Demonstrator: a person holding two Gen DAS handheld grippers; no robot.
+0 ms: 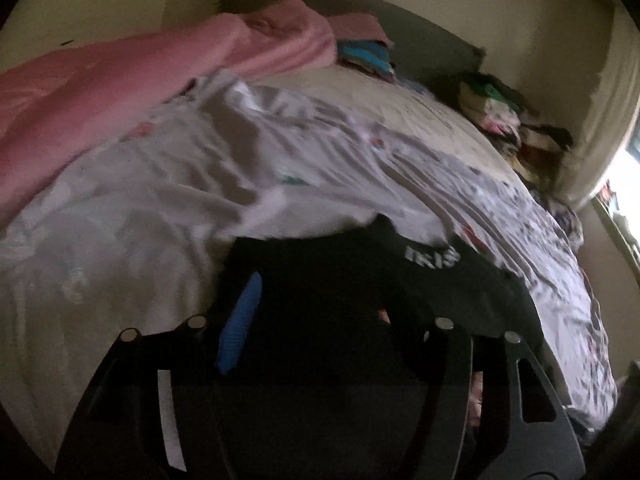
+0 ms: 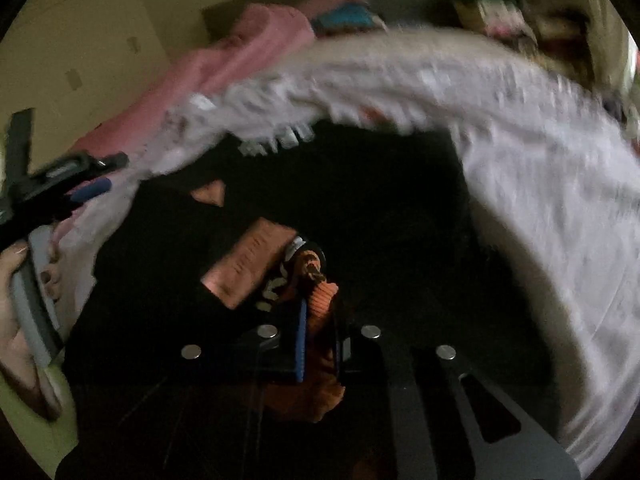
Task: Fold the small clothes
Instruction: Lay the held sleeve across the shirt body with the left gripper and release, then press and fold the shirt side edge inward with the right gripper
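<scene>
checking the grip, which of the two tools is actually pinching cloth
The right tool: its blue pads are shut on the orange-trimmed edge of the black garment. The left tool stands open over the same dark cloth, its blue pad apart from the other.

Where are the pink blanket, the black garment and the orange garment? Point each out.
pink blanket (image 1: 100, 76): left wrist view, its broad middle.
black garment (image 1: 400, 280): left wrist view, below white lettering.
orange garment (image 2: 322, 296): right wrist view, ribbed edge.
</scene>
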